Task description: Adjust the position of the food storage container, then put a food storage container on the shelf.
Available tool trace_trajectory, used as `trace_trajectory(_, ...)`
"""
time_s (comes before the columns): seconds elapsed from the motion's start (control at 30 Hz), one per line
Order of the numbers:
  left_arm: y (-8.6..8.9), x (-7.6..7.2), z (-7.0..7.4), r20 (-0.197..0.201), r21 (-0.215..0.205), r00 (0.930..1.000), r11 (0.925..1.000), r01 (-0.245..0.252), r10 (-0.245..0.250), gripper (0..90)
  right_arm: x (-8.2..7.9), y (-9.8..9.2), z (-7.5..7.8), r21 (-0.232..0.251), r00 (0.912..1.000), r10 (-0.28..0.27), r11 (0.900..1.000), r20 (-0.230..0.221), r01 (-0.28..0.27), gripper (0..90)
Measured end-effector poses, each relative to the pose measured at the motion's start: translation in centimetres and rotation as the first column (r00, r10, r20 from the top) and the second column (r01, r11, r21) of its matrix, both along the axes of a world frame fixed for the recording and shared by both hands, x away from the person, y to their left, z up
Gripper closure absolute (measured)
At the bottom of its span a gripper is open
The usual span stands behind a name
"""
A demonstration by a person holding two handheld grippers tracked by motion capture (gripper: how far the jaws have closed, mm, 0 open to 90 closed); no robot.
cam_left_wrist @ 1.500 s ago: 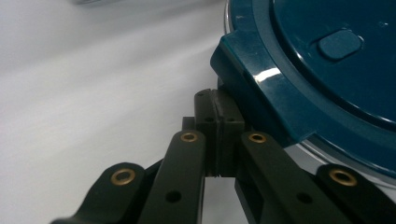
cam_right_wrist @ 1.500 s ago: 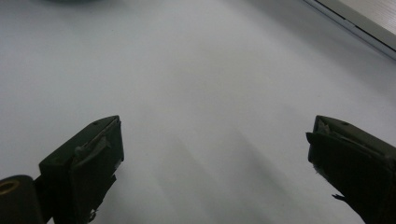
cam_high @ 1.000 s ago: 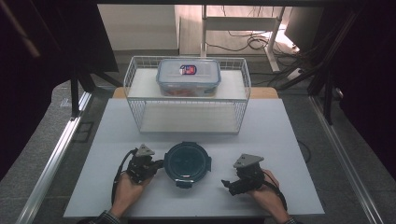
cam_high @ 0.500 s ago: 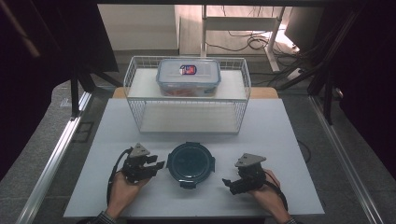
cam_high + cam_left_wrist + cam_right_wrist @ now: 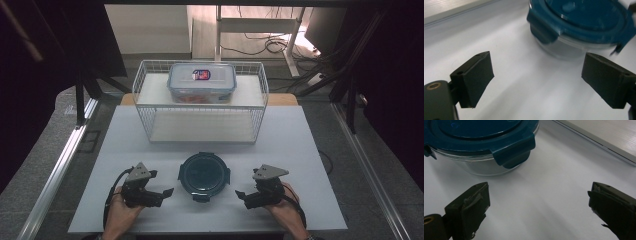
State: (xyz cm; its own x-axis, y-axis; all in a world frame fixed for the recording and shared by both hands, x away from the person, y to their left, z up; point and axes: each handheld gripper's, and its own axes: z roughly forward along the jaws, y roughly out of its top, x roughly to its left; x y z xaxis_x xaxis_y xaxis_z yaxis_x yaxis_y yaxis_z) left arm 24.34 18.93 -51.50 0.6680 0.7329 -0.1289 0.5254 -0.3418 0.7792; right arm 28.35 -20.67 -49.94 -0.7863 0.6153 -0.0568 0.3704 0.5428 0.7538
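A round container (image 5: 204,173) sits near on the table (image 5: 300,145). The left gripper (image 5: 165,193), jaws just opened, and the right gripper (image 5: 240,195), also open and empty, flank it.

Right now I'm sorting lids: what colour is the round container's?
Dark teal lid, clearest in the right gripper view.

High view looks down over the table (image 5: 300,150); both gripper views closely share the round container (image 5: 204,175).

Glossy teal plastic lid (image 5: 204,172), clear glass bowl (image 5: 486,165)
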Motion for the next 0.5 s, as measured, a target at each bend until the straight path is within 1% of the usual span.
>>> trace_trajectory(0.07, 0.05, -0.15, -0.37, -0.005, -0.011, 0.9999, 0.9999, 0.01, -0.01, 6.0, 0.06, -0.01, -0.15, -0.008, 1.0, -0.002, 1.0, -0.006, 0.002, 3.1)
trace_trajectory(0.17, 0.09, -0.09, -0.6, -0.022, -0.019, 0.9997, 0.9998, 0.008, -0.008, 4.9, 0.19, -0.05, -0.4, -0.011, 0.9999, -0.002, 1.0, -0.013, 0.002, 3.0)
trace_trajectory(0.27, 0.16, 0.04, -0.6, -0.027, -0.019, 0.9996, 0.9998, 0.005, -0.006, 5.4, 0.27, -0.12, -0.44, -0.01, 0.9998, -0.003, 1.0, -0.018, 0.003, 3.0)
trace_trajectory(0.43, 0.2, 0.26, -0.62, -0.041, -0.036, 0.9991, 0.9993, 0.009, -0.011, 6.0, 0.31, -0.1, -0.34, -0.005, 0.9999, -0.005, 1.0, -0.01, 0.005, 2.8)
trace_trajectory(0.5, 0.19, 0.37, -0.57, -0.049, -0.045, 0.9986, 0.9988, 0.017, -0.019, 6.5, 0.3, -0.03, -0.31, -0.006, 0.9997, -0.009, 1.0, -0.022, 0.009, 3.0)
